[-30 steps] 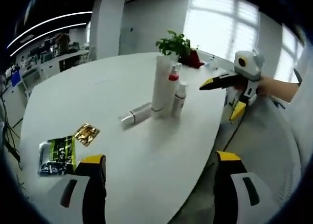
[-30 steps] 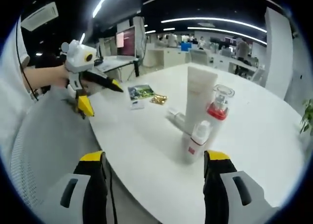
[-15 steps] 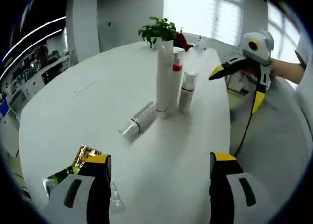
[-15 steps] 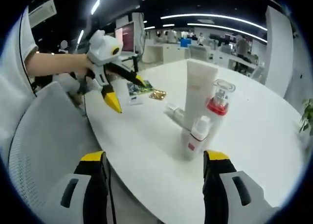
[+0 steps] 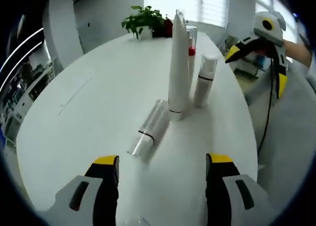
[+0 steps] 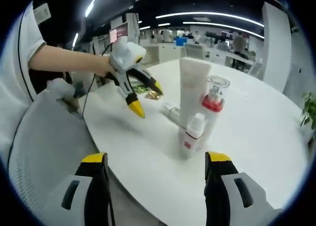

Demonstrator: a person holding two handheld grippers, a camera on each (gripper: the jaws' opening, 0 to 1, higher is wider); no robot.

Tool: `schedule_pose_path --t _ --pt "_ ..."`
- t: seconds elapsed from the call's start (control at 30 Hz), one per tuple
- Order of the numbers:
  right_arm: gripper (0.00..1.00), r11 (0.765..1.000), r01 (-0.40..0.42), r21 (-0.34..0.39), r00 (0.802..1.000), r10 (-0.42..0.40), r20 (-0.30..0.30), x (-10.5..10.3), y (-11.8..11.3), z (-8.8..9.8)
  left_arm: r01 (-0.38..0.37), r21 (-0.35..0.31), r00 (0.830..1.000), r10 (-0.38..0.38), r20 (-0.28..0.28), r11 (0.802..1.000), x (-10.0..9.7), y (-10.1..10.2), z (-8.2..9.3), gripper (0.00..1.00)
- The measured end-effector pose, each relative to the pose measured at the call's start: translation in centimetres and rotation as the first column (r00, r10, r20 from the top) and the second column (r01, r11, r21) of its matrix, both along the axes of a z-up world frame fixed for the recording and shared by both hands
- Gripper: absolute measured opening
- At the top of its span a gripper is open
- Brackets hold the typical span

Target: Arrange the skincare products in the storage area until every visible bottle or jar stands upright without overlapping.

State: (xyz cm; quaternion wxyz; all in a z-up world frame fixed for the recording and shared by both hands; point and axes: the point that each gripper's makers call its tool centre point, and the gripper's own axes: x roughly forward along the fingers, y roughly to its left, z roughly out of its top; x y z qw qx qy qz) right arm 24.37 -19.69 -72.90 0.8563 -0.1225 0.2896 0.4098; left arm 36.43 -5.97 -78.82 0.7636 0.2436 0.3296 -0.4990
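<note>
White worktop (image 5: 98, 88): your clear bottle (image 5: 149, 128) lies flat beside the upright tall tube (image 5: 177, 63). Your left hand-held gripper (image 5: 160, 186) has closed in over it, jaws wide; your right hand-held gripper (image 6: 155, 186) hangs wide too.

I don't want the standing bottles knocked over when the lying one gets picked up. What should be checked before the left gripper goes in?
1. Left gripper jaws open: ok, spread wide.
2. Lying clear bottle lined up between the jaws: ok, just ahead of them.
3. Bottle free of the tall white tube: cannot tell, its far end lies right at the tube's base.
4. Small white pump bottle and red-collared bottle upright: ok.
5. Right gripper out of the path: ok, off beside the table edge.
6. Lying bottle upright: not ok.
</note>
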Motion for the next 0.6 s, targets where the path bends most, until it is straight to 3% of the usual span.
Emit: schedule_pose_path --t 0.13,0.33,0.6 --pt "0.79 1.0 0.004 -0.001 1.0 -0.004 -0.004 0.0 0.0 0.0 0.027 0.047 0.999 -0.028 0.026 0.999 2.1 0.3 -1.3 0.59" --pt "0.79 1.0 0.004 -0.007 1.0 -0.004 -0.008 0.0 0.0 -0.2 0.07 0.1 0.995 -0.076 0.057 0.992 3.1 -0.4 -2.0 0.5" --pt "0.78 1.0 0.003 -0.009 1.0 -0.004 -0.014 -0.1 0.0 -0.2 0.14 0.165 0.987 -0.152 0.057 0.976 3.7 -1.1 -2.7 0.41"
